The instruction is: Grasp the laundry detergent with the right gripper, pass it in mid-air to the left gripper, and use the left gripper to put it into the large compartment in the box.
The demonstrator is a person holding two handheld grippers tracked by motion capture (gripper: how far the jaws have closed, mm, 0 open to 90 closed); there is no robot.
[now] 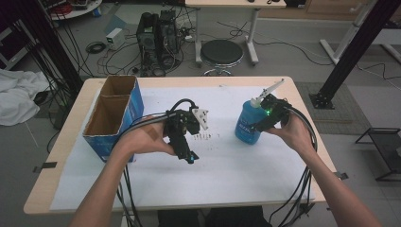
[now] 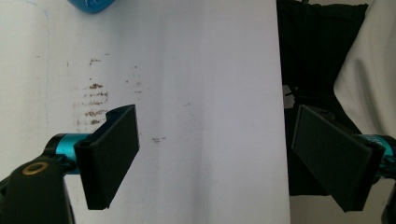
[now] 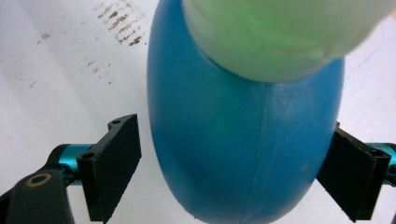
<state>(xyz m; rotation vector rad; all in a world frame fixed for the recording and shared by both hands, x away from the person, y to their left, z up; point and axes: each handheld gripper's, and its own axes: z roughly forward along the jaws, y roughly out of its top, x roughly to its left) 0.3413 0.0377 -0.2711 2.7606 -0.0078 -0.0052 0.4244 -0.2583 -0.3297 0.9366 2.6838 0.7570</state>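
A blue pump bottle point(image 1: 246, 124) with a white spout stands upright on the white sheet point(image 1: 227, 165) at the right of the table. My right gripper point(image 1: 258, 126) is open, one jaw on each side of the bottle point(image 3: 243, 130). A thin gap shows at the left pad point(image 3: 114, 168), while the right pad sits at the bottle's edge. The bottle's pale collar point(image 3: 280, 32) looms close to that camera. My left gripper point(image 1: 189, 157) hangs over the middle of the sheet, open, nothing between its pads point(image 2: 114, 156). The bottle's base point(image 2: 93, 5) peeks in at the top of the left gripper view.
An open blue cardboard box point(image 1: 113, 113) with two compartments stands at the table's left edge. Small brown marks point(image 1: 204, 136) dot the sheet between the grippers. Cables trail off the near edge. Beyond the table are a black stool point(image 1: 221, 52) and a computer tower point(image 1: 156, 33).
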